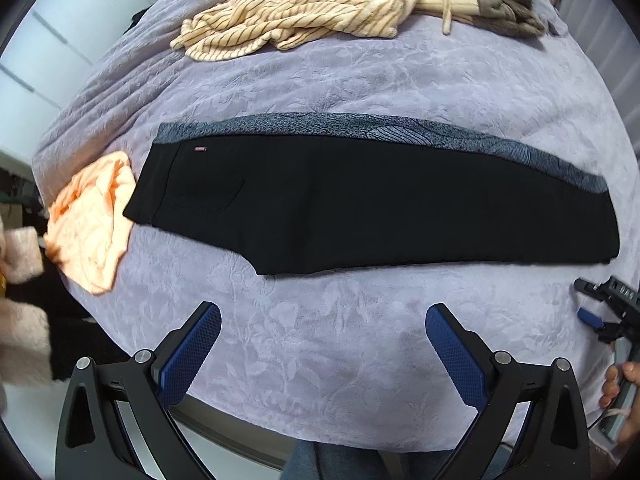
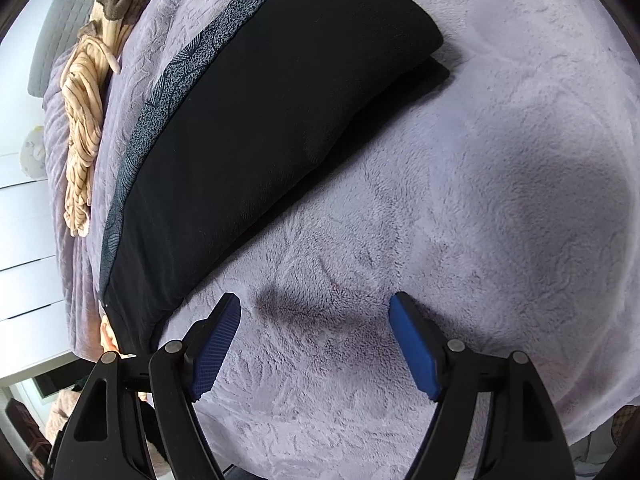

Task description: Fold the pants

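While the pants (image 1: 380, 204) lie flat and stretched out across the lilac blanket (image 1: 340, 352), already doubled leg over leg, neither tool touches them. They run lengthwise across the bed, waistband toward the peach cloth (image 1: 90, 220) at one end and hems at the other, with a strip of grey patterned fabric (image 1: 400, 132) showing along their far edge; whether that strip belongs to the pants or lies under them I cannot tell.

Both tools stand with jaws wide apart and nothing between them: the left gripper (image 1: 323, 316) hangs over bare blanket on the near side of the pants, and the right gripper (image 2: 315, 305) hovers over blanket beside the hem end (image 2: 416, 24). A striped garment (image 1: 288, 16) sits well apart at the far side.

My judgement is that the lengthwise fold is done and the crosswise fold is next. That calls for each gripper to drop to a hem corner, pinch both layers together, and carry the end toward the waistband without dragging the lower layer askew.
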Tool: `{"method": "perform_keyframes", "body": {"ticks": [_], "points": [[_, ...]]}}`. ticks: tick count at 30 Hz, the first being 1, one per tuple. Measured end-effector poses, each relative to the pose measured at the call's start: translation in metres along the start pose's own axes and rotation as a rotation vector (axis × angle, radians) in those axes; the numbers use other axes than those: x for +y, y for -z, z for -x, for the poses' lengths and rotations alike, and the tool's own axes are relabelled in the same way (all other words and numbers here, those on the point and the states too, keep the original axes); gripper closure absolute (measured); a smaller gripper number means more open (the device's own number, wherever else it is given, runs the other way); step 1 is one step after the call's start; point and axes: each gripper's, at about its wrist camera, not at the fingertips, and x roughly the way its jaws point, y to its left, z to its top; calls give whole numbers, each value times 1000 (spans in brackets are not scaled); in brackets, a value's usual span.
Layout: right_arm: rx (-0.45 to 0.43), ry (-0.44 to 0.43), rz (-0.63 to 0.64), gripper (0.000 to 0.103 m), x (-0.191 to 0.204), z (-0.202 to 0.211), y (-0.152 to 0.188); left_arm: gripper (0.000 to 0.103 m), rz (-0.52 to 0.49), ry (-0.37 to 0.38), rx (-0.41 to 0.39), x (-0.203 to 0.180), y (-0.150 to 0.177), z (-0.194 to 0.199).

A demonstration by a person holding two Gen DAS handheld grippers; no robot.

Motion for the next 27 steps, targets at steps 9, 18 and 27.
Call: {"method": "perform_keyframes", "body": {"ticks": [9, 18, 27], "points": [[-54, -153, -58, 23, -10, 34, 5, 0, -92, 3, -43, -18, -32, 5], [-98, -138, -67, 23, -6, 67, 7, 0, -149, -3, -7, -38, -78, -49], [-180, -167, 55, 23, 38, 110, -38, 0, -200, 78, -38, -101, -112, -73]]}}
